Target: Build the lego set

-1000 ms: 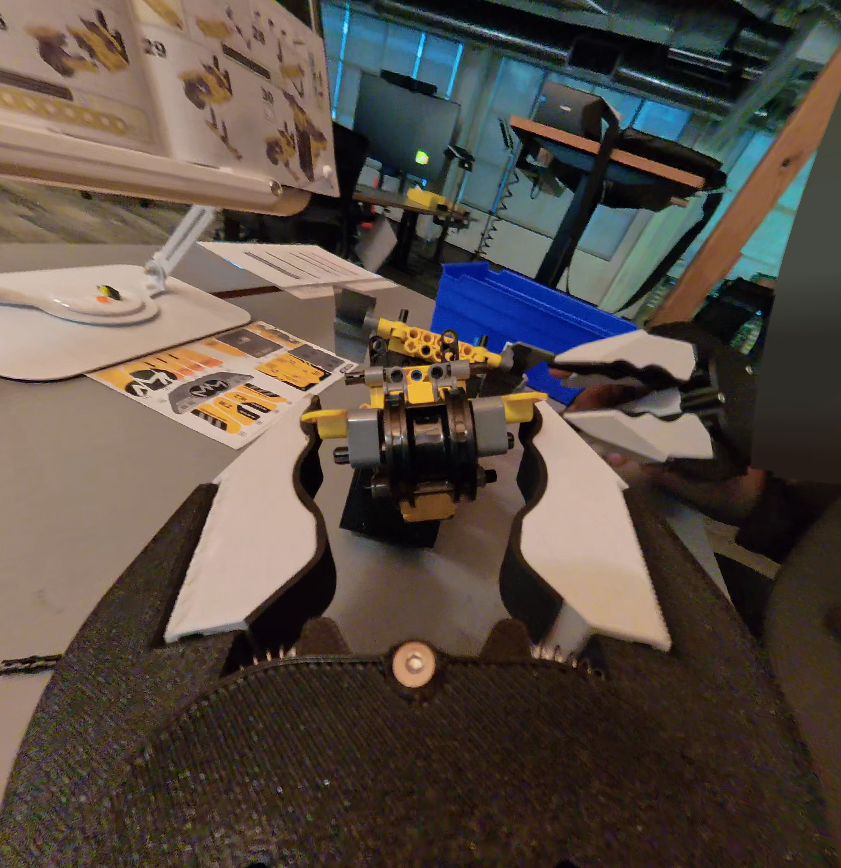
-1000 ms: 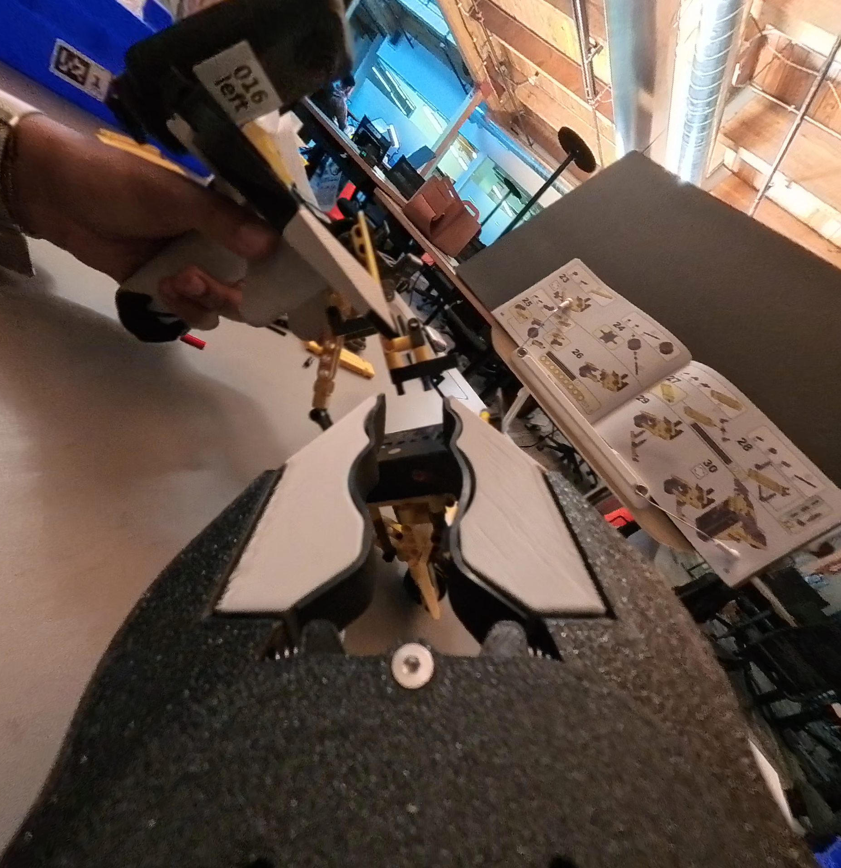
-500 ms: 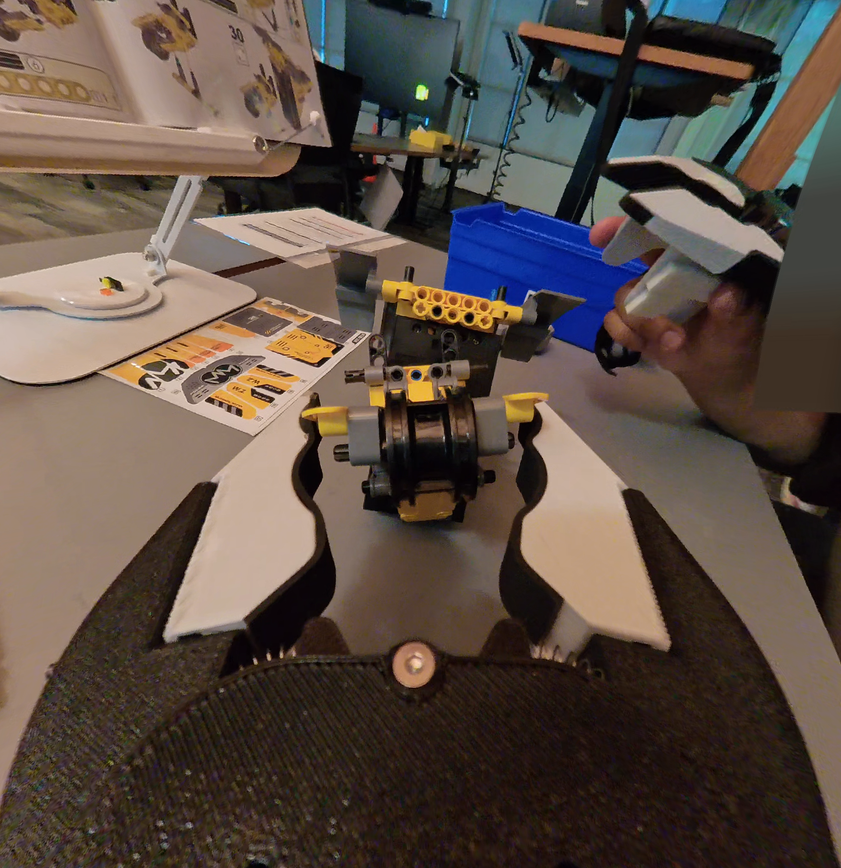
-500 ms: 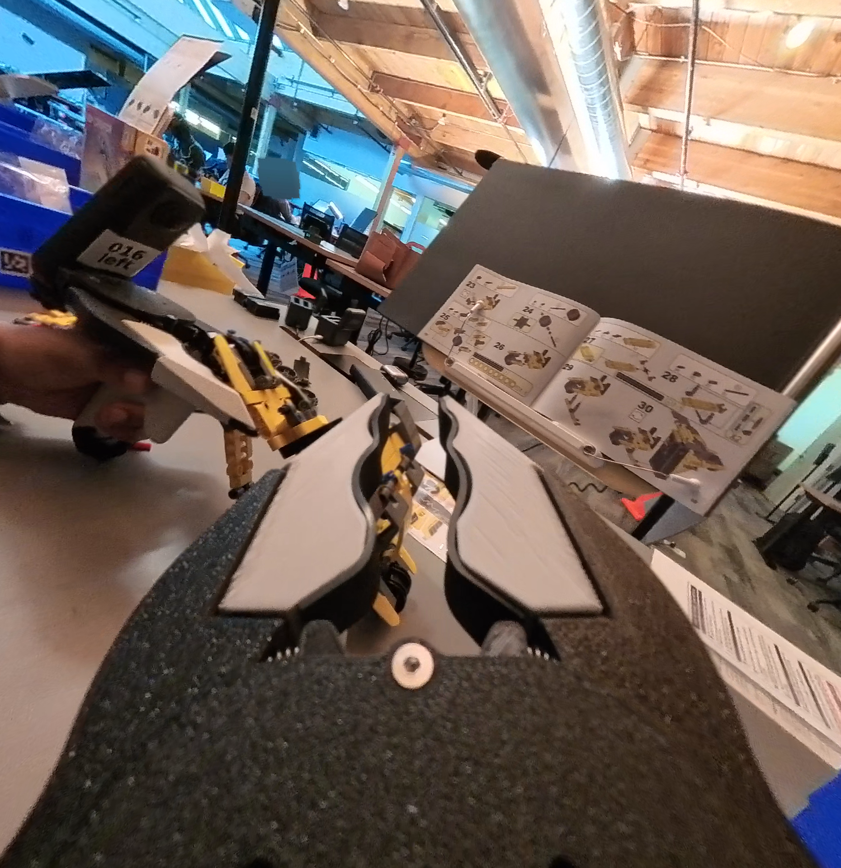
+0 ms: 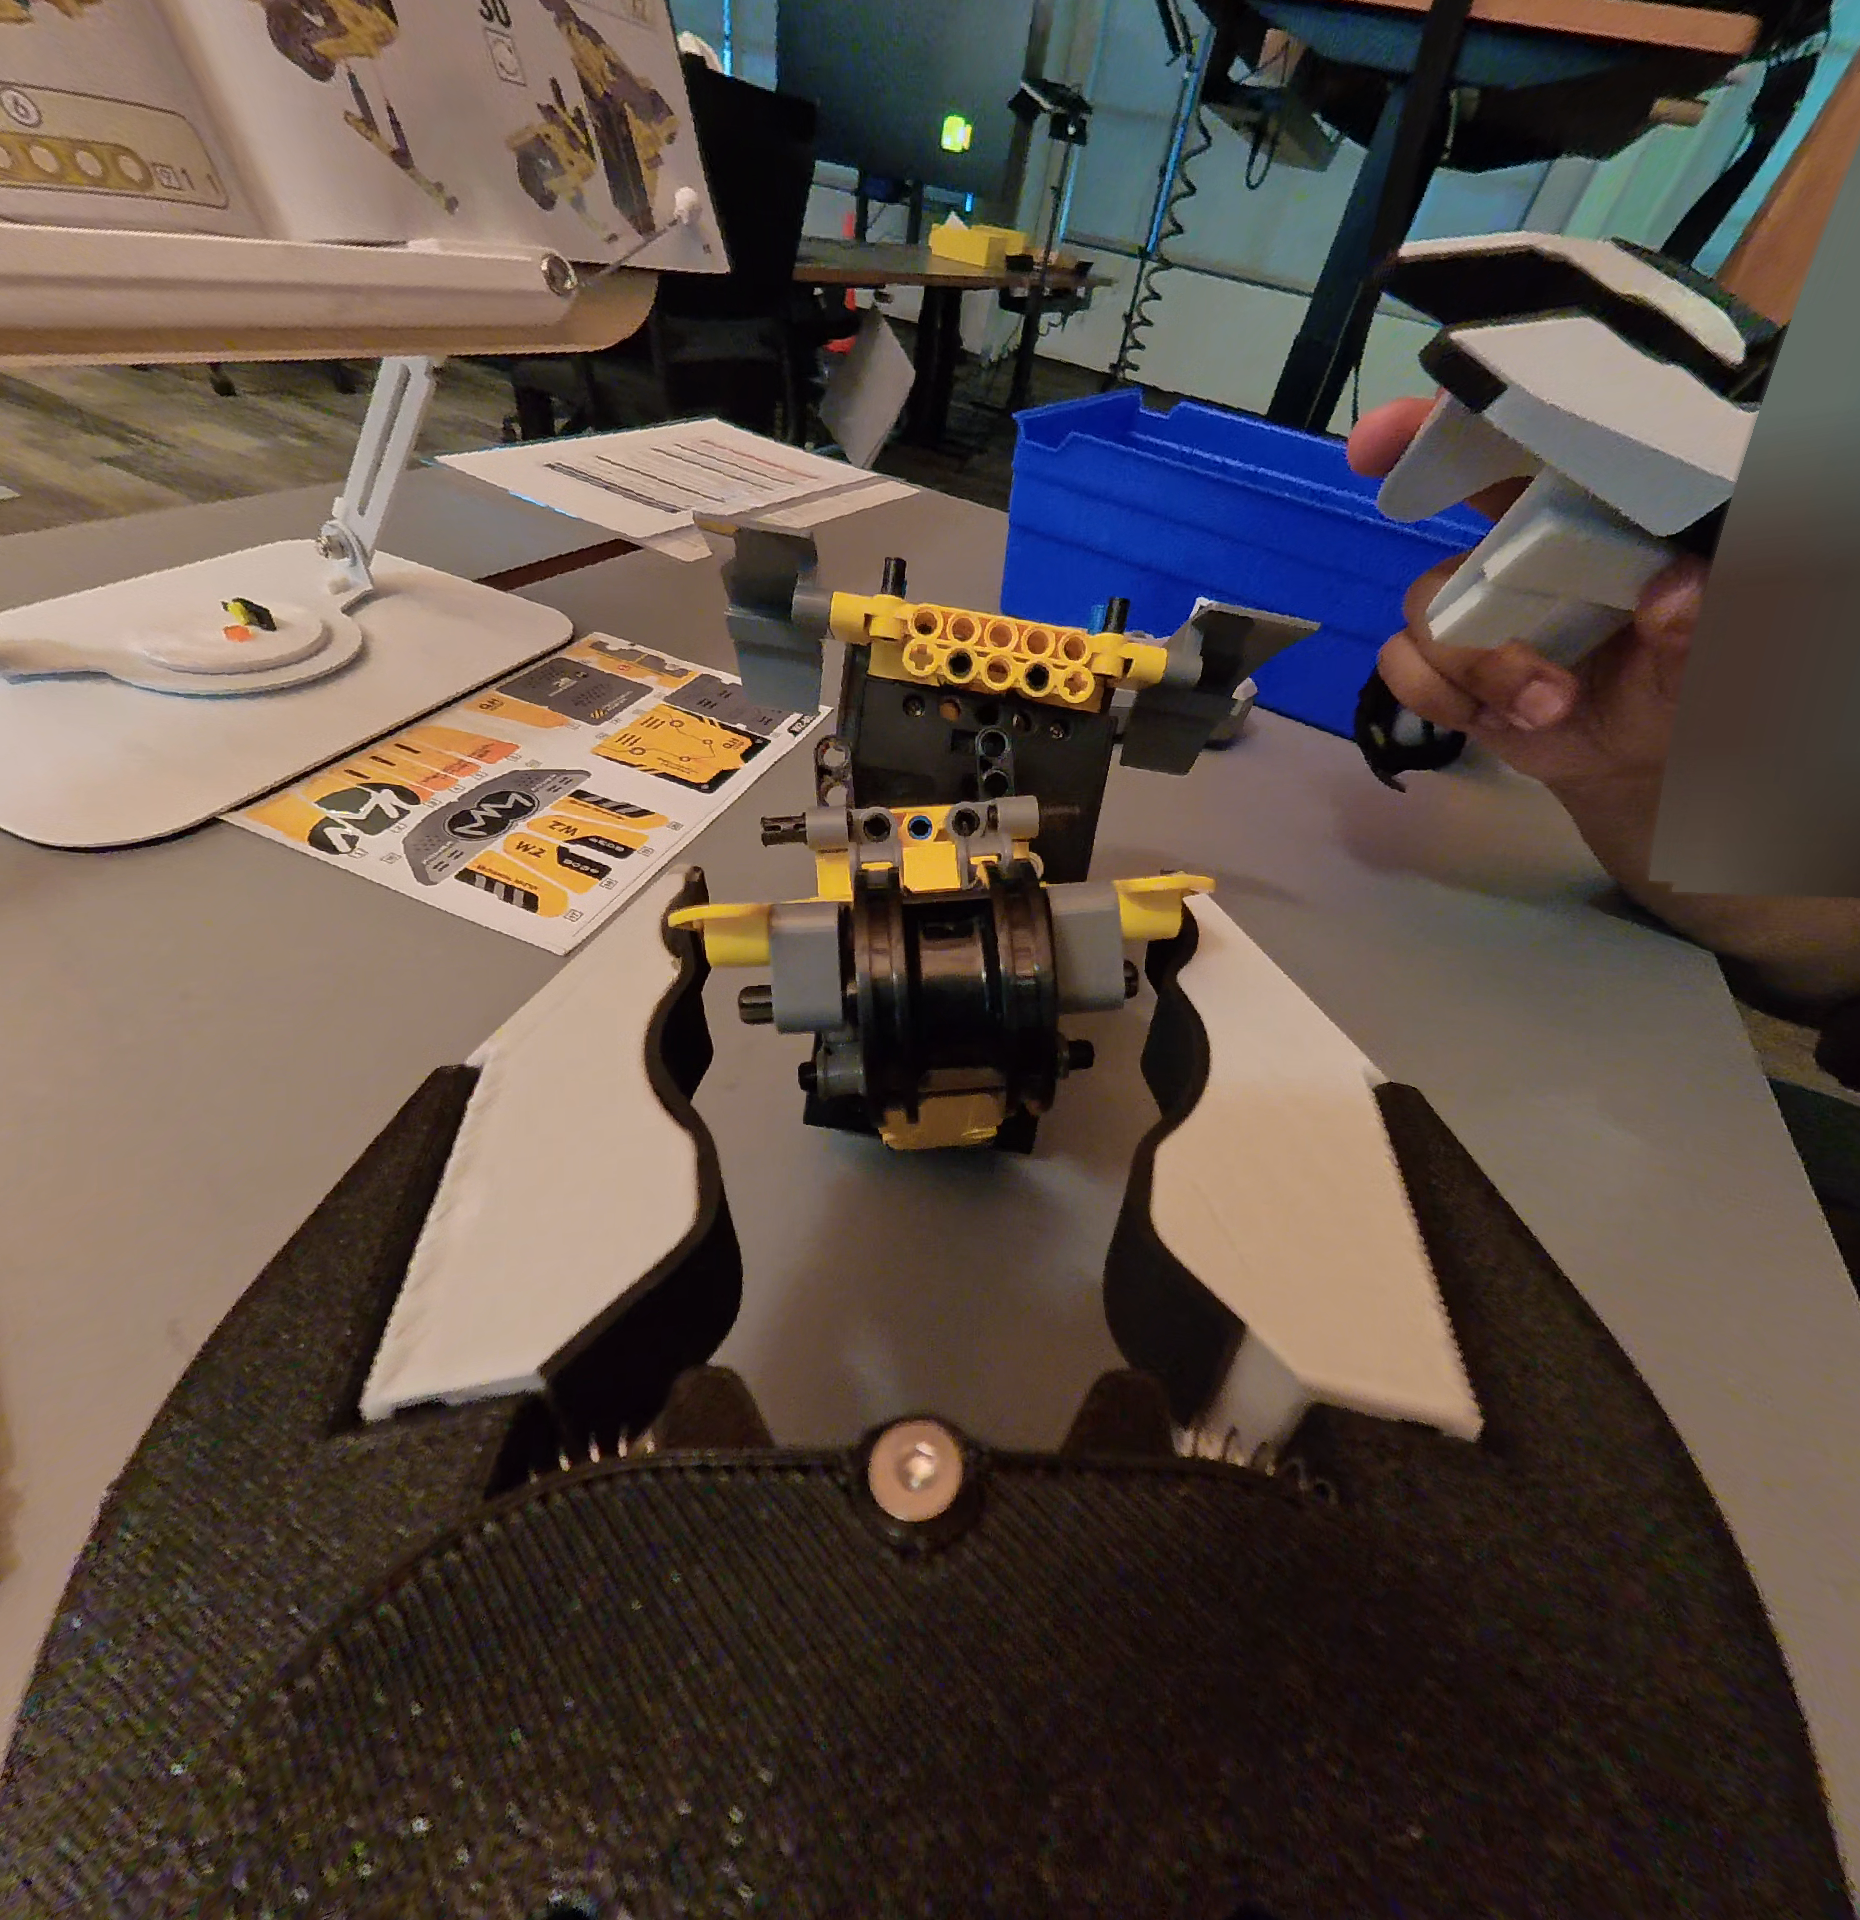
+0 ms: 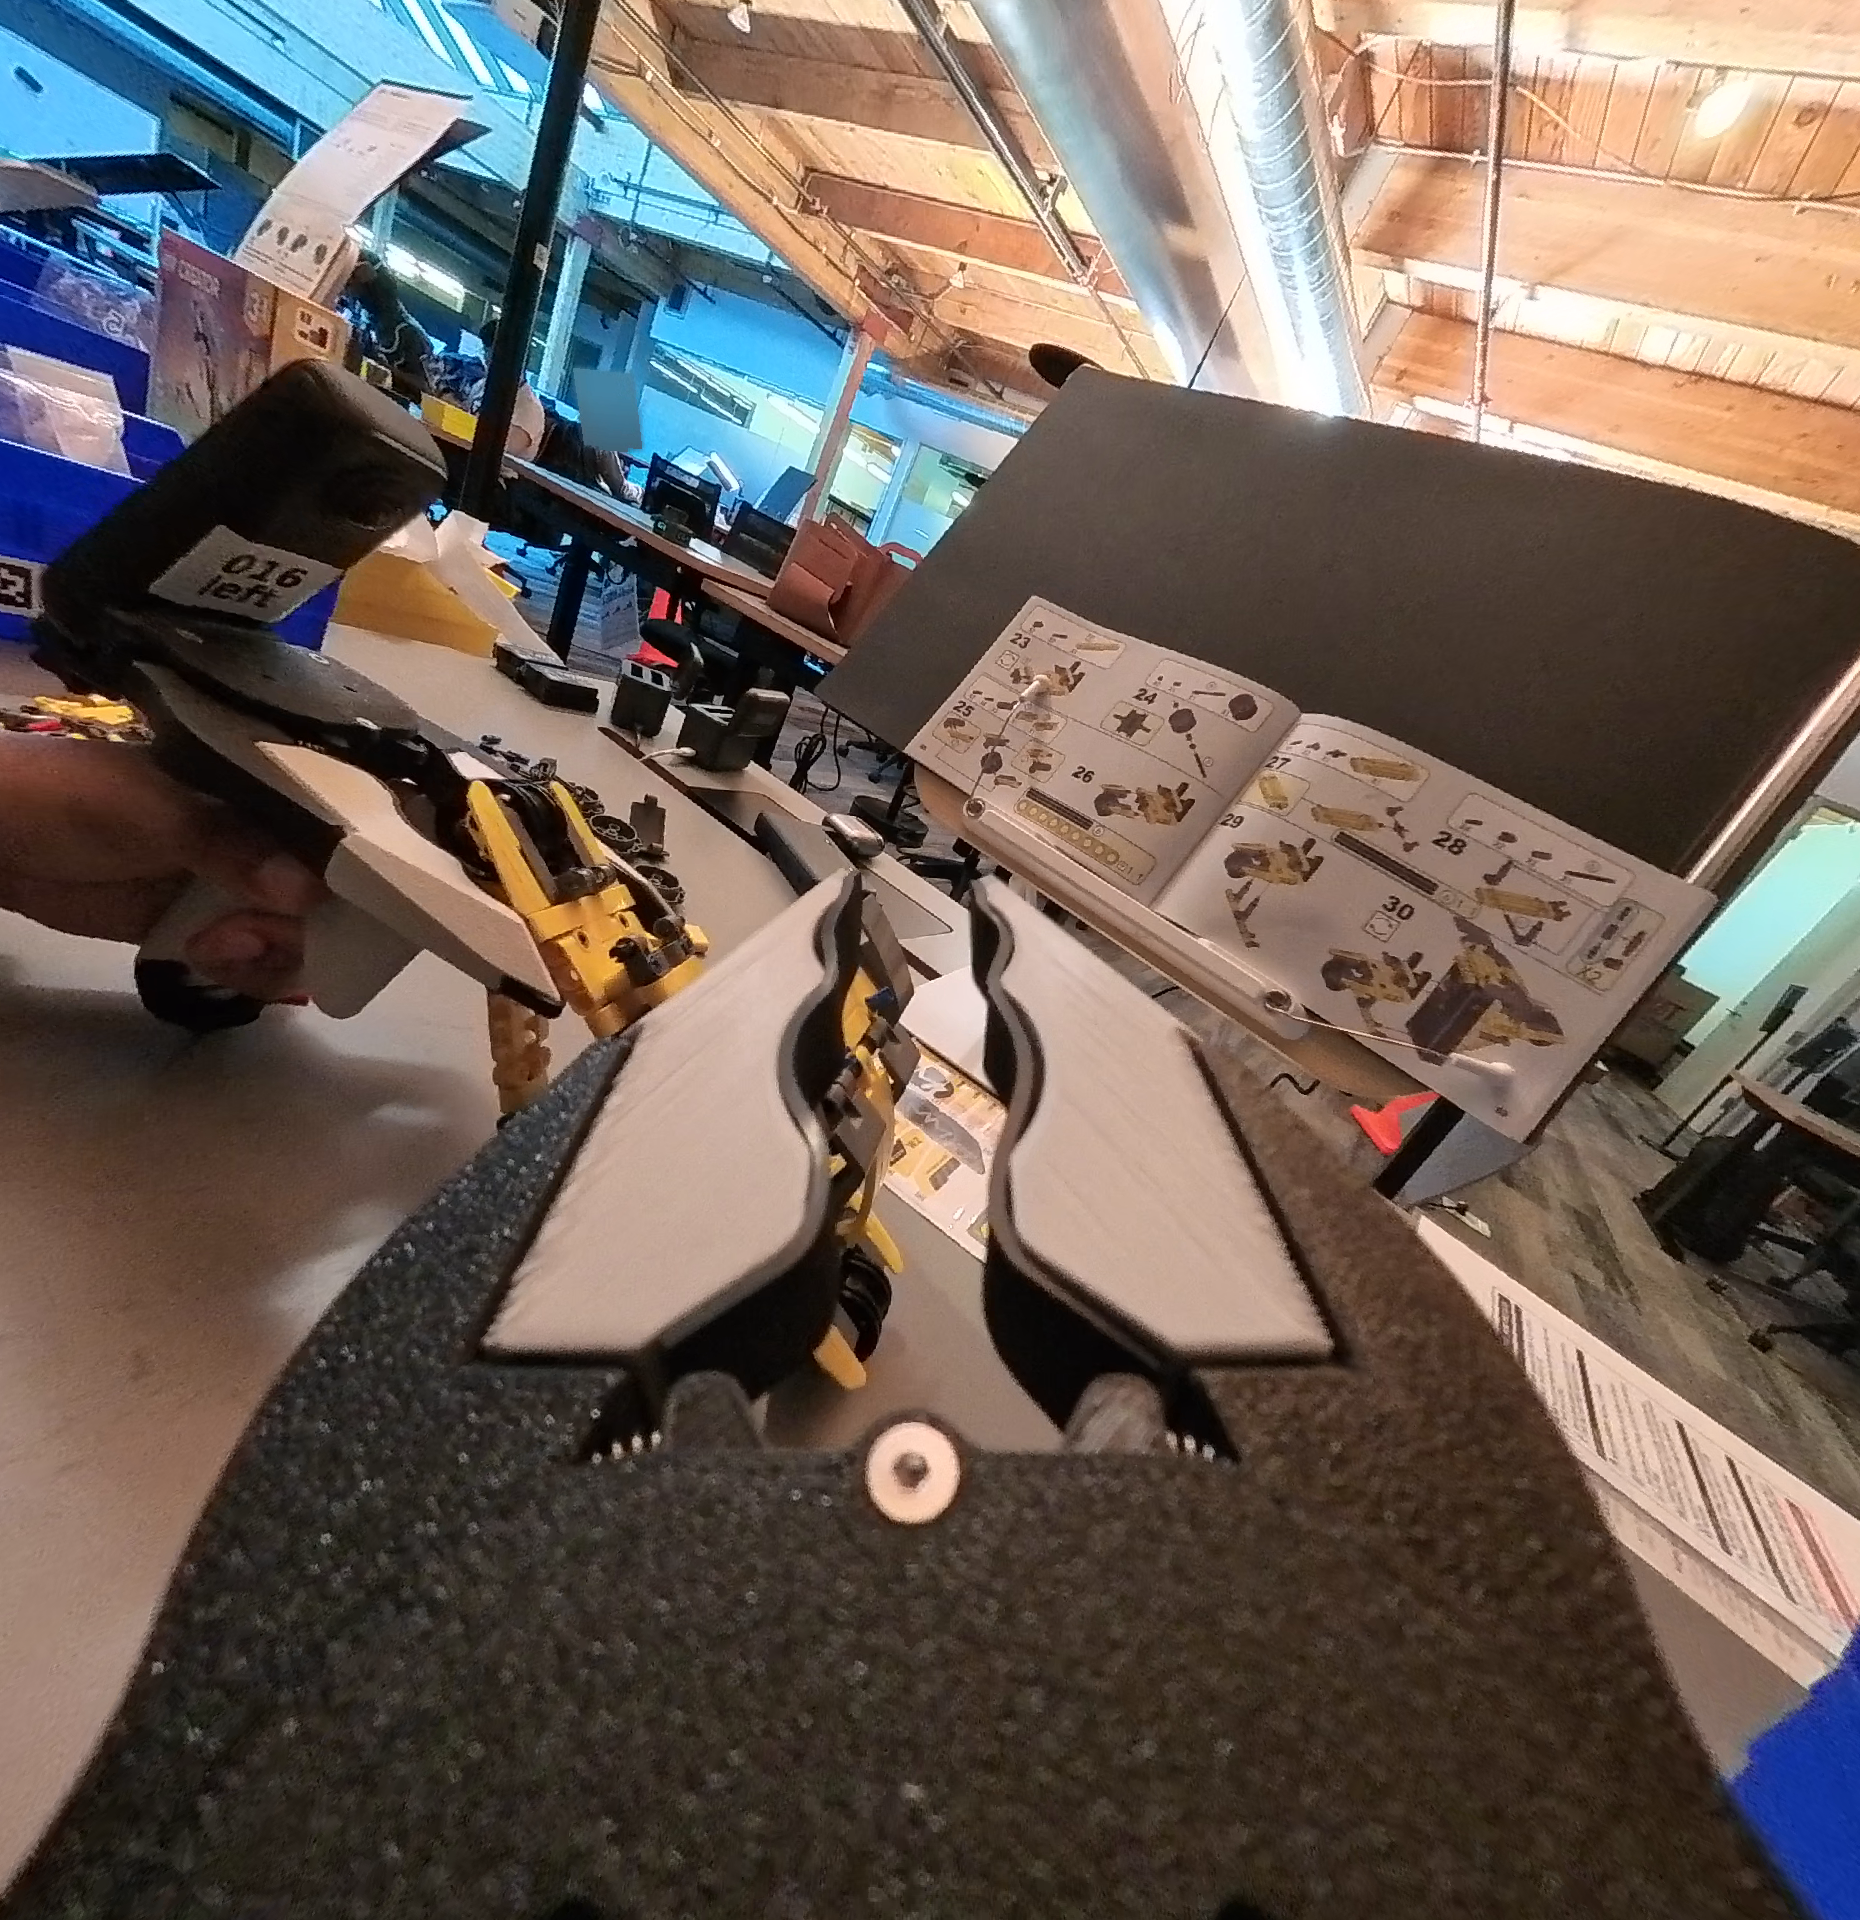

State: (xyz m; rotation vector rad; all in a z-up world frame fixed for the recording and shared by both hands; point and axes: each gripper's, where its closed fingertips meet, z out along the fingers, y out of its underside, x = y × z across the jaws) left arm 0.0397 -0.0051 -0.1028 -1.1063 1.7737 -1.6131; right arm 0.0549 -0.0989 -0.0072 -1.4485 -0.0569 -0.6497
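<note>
My left gripper point(image 5: 941, 914) is shut on a yellow, grey and black brick assembly point(image 5: 936, 997) with a black wheel hub, held low over the grey table point(image 5: 230, 1039). It also shows in the right wrist view point(image 6: 552, 935), gripping the yellow assembly point(image 6: 593, 935). Just behind stands a black block model point(image 5: 978, 717) with a yellow holed beam and grey side panels, resting on the table. I cannot tell if the two are joined. My right gripper point(image 6: 913, 894) is open and empty above that model point(image 6: 864, 1049). In the left wrist view it point(image 5: 1425, 322) hovers at the upper right in a hand.
An open instruction booklet point(image 5: 334, 104) sits on a white stand point(image 5: 282, 644), also seen in the right wrist view point(image 6: 1321, 831). A sticker sheet point(image 5: 531, 769), a printed page point(image 5: 677, 478) and a blue bin point(image 5: 1165, 520) lie on the table. Loose parts point(image 6: 635, 821) lie farther off.
My right gripper opened, let go of the black block model, and drew up and away to the right. The model now stands on the table. My left gripper kept its hold.
</note>
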